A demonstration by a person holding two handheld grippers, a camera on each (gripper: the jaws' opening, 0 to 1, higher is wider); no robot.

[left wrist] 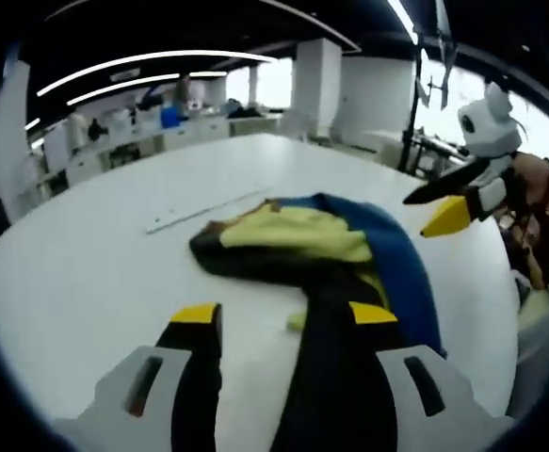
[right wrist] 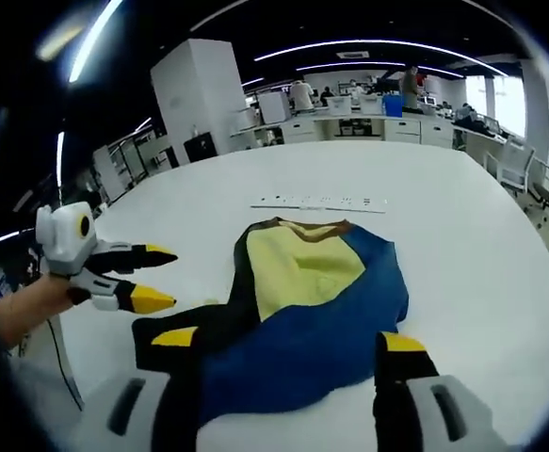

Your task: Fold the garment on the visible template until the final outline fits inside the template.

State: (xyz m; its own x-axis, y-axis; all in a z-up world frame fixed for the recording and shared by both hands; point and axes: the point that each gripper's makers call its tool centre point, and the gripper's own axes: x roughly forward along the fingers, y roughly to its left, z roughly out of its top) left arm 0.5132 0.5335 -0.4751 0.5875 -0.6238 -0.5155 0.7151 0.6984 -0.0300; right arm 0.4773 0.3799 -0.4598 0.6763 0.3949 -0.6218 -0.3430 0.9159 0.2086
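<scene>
A crumpled garment (left wrist: 349, 245) in blue, yellow and black, with a brown collar, lies on the white table (left wrist: 95, 273). One black part runs down between my left gripper's (left wrist: 284, 314) wide-apart jaws. My right gripper (left wrist: 417, 215), held by a hand, hovers open at the garment's right side. In the right gripper view the garment (right wrist: 302, 301) spreads between my right gripper's (right wrist: 288, 339) open jaws. My left gripper (right wrist: 170, 278) floats open just left of its black edge. A white marked strip (right wrist: 318, 201) lies on the table beyond the collar, also in the left gripper view (left wrist: 203, 209).
The table (right wrist: 481, 245) is large and bare around the garment. Desks with boxes (right wrist: 349, 118), a white pillar (right wrist: 199, 89) and chairs (right wrist: 514, 169) stand behind it. A stand (left wrist: 415, 113) rises past the table's right edge.
</scene>
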